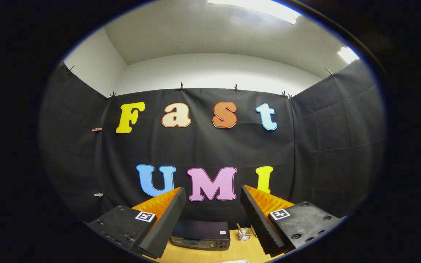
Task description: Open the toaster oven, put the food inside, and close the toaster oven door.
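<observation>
Foam-padded fingers of the tool stand wide apart and hold nothing. Beyond and below them, framed in the gap, the toaster oven sits on the bench, door closed, long axis crosswise to the tool. A small glass jar stands just beside it. Tool is raised and level, pointing at the booth wall.

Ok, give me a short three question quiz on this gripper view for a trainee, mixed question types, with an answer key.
1. True or false: the gripper has its fingers spread apart with nothing between them.
2. Multiple choice: the toaster oven on the wooden table sits
A. clamped between the fingers
B. below and beyond the fingers
C. on the floor
3. Fill in: just beside the toaster oven stands a small clear ____.

Key: 1 true; 2 B; 3 glass jar.
</observation>
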The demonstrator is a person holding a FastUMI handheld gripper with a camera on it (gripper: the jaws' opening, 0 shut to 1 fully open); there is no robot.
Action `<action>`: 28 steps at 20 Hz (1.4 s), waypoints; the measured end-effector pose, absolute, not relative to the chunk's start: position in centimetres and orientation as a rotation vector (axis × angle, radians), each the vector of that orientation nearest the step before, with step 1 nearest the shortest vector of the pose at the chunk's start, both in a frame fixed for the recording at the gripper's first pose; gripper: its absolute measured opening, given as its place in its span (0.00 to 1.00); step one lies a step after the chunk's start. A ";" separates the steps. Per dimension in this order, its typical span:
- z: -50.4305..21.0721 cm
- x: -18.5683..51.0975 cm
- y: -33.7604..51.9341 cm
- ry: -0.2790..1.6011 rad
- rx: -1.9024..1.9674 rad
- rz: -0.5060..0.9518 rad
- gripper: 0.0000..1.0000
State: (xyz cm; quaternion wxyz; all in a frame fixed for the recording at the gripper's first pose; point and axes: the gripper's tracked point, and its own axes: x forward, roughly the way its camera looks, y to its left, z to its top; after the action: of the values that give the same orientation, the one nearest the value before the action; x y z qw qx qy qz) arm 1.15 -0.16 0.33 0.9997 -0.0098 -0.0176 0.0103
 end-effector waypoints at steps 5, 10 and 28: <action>-1.0 3.3 -0.2 -0.026 -0.070 0.026 0.97; -4.0 7.3 1.3 0.009 -0.086 0.066 0.97; -21.5 20.2 5.9 0.057 0.106 0.061 0.97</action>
State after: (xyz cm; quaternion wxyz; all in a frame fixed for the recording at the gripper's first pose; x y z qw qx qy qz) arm 20.25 5.89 -21.47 0.9977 0.0530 0.0286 0.0305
